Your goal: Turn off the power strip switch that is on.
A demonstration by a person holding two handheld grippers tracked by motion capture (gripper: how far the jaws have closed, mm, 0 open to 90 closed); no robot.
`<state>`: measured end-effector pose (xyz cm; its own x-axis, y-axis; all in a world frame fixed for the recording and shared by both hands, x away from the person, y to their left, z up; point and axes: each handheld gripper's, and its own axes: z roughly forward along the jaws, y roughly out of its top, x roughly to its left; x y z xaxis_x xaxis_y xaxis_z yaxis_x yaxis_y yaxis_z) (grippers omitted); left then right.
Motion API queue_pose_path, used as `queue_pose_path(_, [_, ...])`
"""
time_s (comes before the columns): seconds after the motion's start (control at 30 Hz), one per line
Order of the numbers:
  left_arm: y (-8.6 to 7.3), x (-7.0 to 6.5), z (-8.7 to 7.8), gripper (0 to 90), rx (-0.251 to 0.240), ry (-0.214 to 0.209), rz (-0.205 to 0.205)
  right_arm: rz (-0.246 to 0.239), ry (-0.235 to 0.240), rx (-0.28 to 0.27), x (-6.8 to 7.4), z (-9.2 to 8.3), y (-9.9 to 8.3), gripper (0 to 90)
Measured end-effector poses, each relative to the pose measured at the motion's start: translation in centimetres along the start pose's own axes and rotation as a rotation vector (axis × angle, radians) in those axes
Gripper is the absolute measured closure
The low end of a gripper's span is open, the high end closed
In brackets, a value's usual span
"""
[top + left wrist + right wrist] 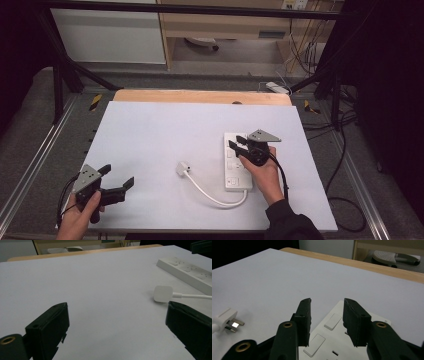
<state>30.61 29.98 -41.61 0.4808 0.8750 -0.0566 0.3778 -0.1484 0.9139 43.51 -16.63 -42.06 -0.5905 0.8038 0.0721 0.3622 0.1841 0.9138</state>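
A white power strip (234, 174) lies lengthwise on the right half of the white table sheet (160, 130). Its cable (215, 200) loops to the left and ends in a white plug (182, 168) lying on its side, pins showing (234, 324). My right gripper (235, 140) hovers over the far end of the strip, jaws apart with nothing between them; the strip's rocker switches (332, 321) show below its gap (327, 301). At the near left corner of the sheet, my left gripper (119, 175) stands wide open and empty, pointing toward the plug (163, 293) and the strip (185, 271).
A wooden table edge (200, 96) runs along the far side of the sheet. Black frame bars (65, 70) stand around the table, and loose cables (345, 200) lie on the floor to the right. A small white device (276, 88) rests beyond the far edge.
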Motion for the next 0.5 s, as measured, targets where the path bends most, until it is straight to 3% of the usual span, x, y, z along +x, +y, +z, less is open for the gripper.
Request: queue_pose_path(0.5, [0.01,0.00,-0.02,5.0,-0.001,-0.001,0.000,0.011,-0.060,-0.023,0.09,-0.43,0.72,21.7])
